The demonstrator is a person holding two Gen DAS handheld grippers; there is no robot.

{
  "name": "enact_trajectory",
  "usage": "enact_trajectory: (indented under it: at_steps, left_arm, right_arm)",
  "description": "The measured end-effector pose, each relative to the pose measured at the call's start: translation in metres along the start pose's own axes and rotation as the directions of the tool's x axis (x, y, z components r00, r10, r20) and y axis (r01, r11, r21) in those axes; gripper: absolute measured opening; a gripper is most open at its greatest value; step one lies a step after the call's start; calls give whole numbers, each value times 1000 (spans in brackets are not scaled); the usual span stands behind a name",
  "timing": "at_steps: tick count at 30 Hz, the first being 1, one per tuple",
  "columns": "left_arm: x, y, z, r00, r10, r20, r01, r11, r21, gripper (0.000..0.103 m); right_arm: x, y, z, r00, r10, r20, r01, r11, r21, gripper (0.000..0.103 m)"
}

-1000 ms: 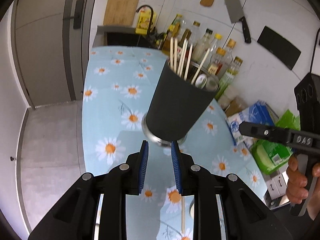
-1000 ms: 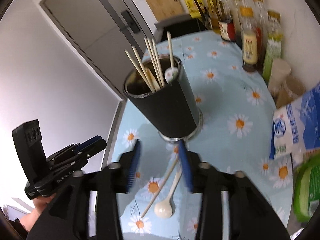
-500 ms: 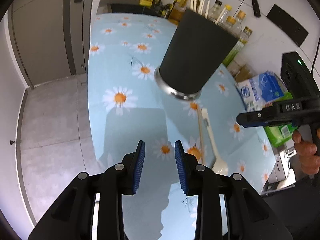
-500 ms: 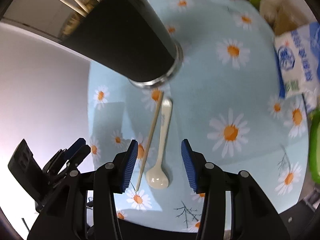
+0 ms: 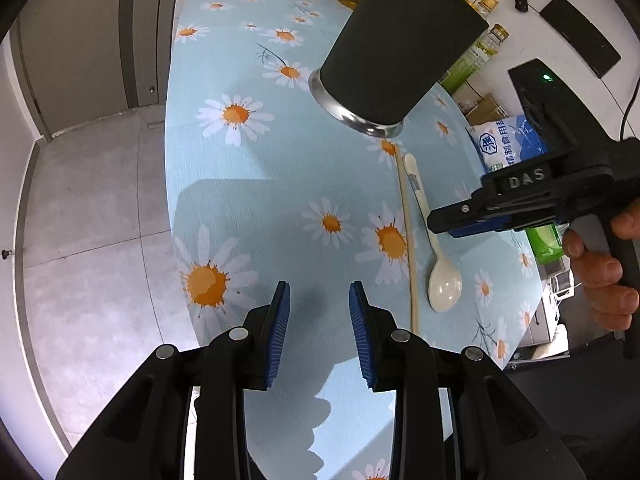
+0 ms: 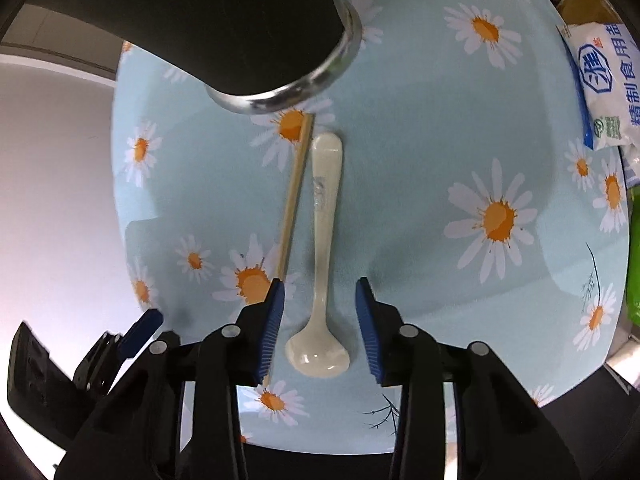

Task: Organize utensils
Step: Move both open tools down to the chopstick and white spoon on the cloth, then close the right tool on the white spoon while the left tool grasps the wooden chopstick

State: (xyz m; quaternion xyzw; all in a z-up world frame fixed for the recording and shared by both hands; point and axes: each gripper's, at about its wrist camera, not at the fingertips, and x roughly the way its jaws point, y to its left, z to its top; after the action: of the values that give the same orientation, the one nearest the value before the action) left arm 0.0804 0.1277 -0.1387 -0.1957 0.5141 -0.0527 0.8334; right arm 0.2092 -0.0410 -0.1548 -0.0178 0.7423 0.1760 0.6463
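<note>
Both tools have dropped toward the daisy-print bench (image 5: 224, 184) since a second ago. Right tool (image 6: 319, 322) points steeply down, its jaws closing around the cream spoon (image 6: 320, 240) without yet touching it; the spoon lies flat beside one wooden chopstick (image 6: 294, 192), near the black utensil cup (image 5: 396, 52). Left tool (image 5: 319, 334) hovers open over bare cloth, empty.

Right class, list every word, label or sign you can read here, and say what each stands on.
"DAS": raised letters on the right tool.
"精制食用盐": blue characters on the white salt bag; its last character is cut off at the picture's edge.
Bottle labels: too small to read.
Spoon handle mark: blurred.
</note>
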Motion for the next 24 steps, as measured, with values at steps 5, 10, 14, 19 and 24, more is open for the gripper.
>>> enact_trajectory:
  at_steps: [5,10,14,19,24]
  left_arm:
    - [0,2,-2,1000,-22,-12,22,1000,10,29]
    - [4,3,-4,999,-38,-36,39,999,19,29]
    - [5,2,-5,997,-55,-57,57,998,31,29]
    - [8,-2,-2,996,-51,-79,56,996,63,29]
    - [9,-8,4,996,-38,-84,45,996,77,29]
  right_arm:
    - [15,9,3,998,-61,-35,61,998,4,24]
    - [17,24,0,992,-127,-7,127,992,-1,19]
    - [18,32,-2,986,-165,-3,165,986,30,9]
    - [18,31,-3,990,-139,-8,139,989,50,9]
    - [8,21,-1,996,-91,-18,92,994,54,8]
